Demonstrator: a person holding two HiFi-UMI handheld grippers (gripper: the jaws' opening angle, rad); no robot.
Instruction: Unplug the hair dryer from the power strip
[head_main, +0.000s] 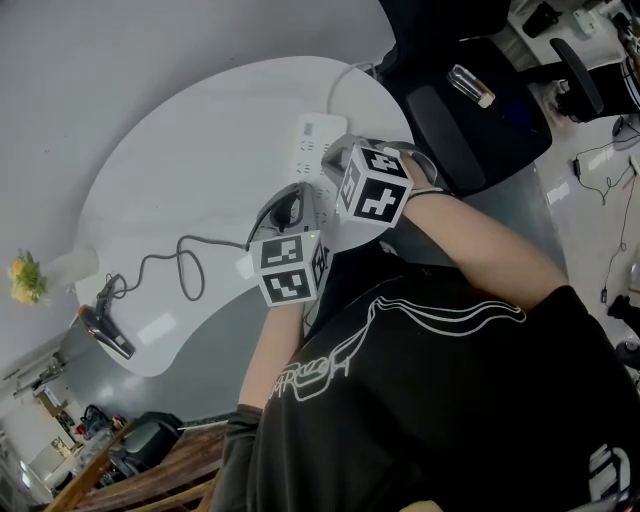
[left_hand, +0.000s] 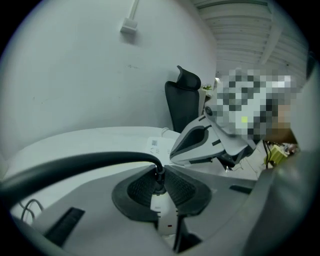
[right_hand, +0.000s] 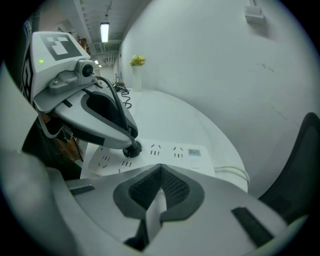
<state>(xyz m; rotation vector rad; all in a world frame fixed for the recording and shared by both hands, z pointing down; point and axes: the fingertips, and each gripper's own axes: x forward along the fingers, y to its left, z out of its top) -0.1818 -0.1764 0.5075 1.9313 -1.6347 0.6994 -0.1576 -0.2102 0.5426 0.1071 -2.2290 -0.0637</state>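
Unplugging is not done: the hair dryer's black plug (right_hand: 131, 148) sits seated in the white power strip (right_hand: 172, 150). The left tongs (left_hand: 159, 171) pinch its neck, and the right tongs (right_hand: 160, 169) are pressed together over the strip's near edge, apparently bracing it; the pull-out remains. The hair dryer (head_main: 107, 335) lies on the white surface (head_main: 200, 130), well apart from the strip. The strip's 1 small label (right_hand: 194, 151) and the white script on the person's shirt (head_main: 310, 378) cannot be read.
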